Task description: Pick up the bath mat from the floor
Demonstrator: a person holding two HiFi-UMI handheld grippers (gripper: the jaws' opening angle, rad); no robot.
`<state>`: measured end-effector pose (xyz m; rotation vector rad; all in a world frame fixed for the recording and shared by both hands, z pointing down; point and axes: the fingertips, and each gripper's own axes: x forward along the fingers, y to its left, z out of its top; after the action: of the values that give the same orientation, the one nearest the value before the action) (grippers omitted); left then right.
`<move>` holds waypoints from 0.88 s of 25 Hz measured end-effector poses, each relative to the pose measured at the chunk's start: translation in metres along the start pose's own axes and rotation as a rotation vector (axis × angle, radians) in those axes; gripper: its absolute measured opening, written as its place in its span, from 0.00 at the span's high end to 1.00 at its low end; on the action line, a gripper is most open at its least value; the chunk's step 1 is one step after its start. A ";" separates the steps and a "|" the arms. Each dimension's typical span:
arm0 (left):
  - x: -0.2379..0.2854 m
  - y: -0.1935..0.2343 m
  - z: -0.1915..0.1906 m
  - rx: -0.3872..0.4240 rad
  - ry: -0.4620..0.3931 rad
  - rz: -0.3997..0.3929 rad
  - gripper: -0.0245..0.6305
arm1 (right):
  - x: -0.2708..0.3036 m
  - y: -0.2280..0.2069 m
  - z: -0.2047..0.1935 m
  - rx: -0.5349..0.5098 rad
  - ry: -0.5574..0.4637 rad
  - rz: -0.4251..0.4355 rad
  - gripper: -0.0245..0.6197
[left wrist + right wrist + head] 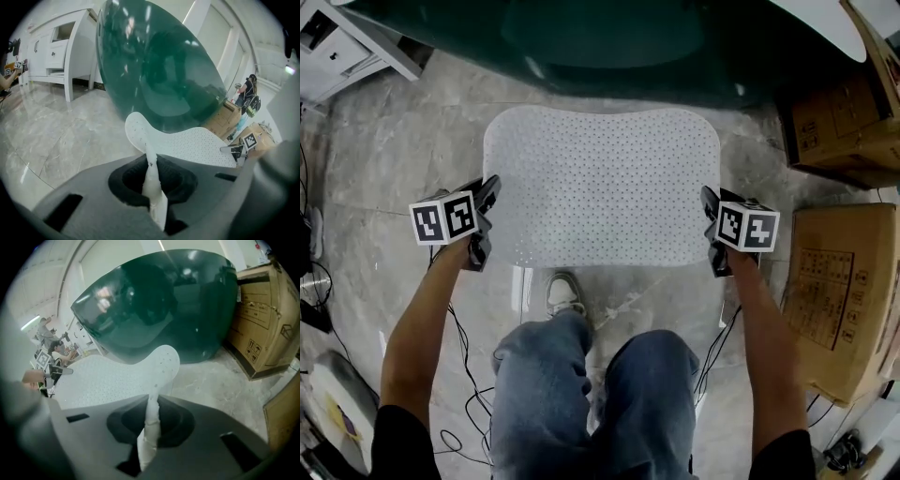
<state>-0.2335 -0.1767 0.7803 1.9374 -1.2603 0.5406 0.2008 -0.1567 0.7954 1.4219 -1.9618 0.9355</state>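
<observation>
L claw [151,163], R claw [153,404] on mat [600,183]

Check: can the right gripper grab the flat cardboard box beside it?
Probably not: right gripper is shut on the bath mat. Path to the flat cardboard box looks free, but its jaws are full.

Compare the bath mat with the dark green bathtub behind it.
The bath mat is white and dotted with holes; the bathtub is dark green and glossy. The bath mat is a thin sheet pinched at both side edges by the left gripper and right gripper; the bathtub is bulky and untouched. Both have rounded outlines.
</observation>
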 end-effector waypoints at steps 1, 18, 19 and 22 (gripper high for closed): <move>-0.008 -0.005 0.007 0.001 -0.001 0.000 0.91 | -0.009 0.003 0.006 0.003 0.000 -0.001 0.92; -0.165 -0.095 0.144 0.027 -0.030 0.001 0.91 | -0.182 0.061 0.136 -0.007 -0.029 0.012 0.93; -0.175 -0.101 0.153 0.030 -0.032 0.001 0.91 | -0.192 0.064 0.144 -0.011 -0.031 0.011 0.93; -0.203 -0.117 0.176 0.039 -0.040 0.003 0.91 | -0.224 0.072 0.168 -0.016 -0.042 0.012 0.93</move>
<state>-0.2232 -0.1662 0.4877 1.9879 -1.2869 0.5347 0.1947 -0.1439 0.5065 1.4337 -2.0059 0.8994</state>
